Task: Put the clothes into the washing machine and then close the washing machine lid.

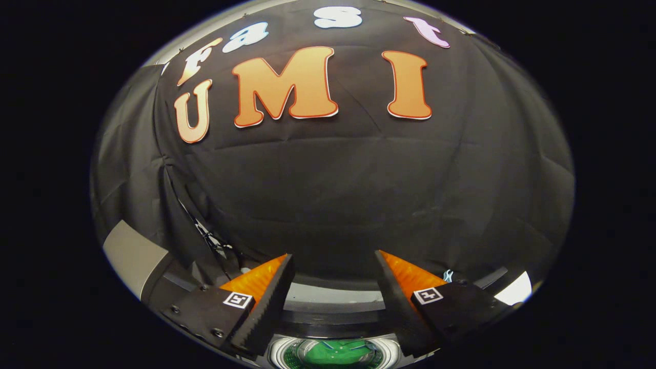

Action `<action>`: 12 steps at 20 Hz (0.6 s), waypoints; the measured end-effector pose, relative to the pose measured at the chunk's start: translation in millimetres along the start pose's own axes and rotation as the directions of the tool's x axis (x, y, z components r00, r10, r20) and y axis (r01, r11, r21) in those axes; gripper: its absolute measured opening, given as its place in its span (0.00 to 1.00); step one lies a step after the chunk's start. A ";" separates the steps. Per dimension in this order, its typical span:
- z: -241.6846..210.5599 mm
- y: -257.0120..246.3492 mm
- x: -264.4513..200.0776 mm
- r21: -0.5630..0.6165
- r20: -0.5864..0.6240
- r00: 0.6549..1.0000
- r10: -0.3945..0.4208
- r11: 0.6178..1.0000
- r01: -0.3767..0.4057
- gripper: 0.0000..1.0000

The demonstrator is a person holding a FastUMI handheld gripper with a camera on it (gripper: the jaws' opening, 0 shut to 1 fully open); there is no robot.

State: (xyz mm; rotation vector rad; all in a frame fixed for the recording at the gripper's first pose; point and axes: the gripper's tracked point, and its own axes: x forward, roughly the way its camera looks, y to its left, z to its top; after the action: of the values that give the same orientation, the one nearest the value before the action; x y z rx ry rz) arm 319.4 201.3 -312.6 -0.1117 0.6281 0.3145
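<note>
The gripper (pixel 334 271) is held wide open and empty, while green clothes (pixel 333 353), judged soft, light and best pinched at a raised fold, are seen at six o'clock inside the washing machine (pixel 333 297) drum below the fingers.

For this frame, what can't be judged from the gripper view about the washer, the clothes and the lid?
- Washing machine: just a strip of its top between the fingers of the open, empty hand-held gripper; the body is cut off below.
- Drum opening: partly covered by both fingers; something green lies inside, too cropped to tell how much clothing it is.
- Lid: cannot be identified, so whether it is up is unclear.
- Cables by the cloth wall: too small to trace.
</note>
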 end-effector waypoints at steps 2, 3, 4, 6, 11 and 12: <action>-5.1 -1.0 -12.4 0.002 0.005 1.000 -0.002 1.000 0.002 0.99; -8.0 -0.2 -17.7 0.002 0.000 1.000 -0.005 1.000 0.005 0.98; -11.9 -0.1 -22.7 0.004 -0.002 1.000 -0.007 1.000 0.007 0.98; -17.6 1.2 -32.3 0.006 -0.003 1.000 -0.011 1.000 0.011 0.98; -34.6 3.1 -55.5 0.005 -0.018 1.000 -0.019 1.000 0.019 0.99; -38.5 3.4 -59.0 0.006 -0.021 1.000 -0.019 1.000 0.019 0.99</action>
State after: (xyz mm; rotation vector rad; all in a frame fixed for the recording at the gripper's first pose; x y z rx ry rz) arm 251.7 181.9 -308.6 -0.1149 0.6482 0.2930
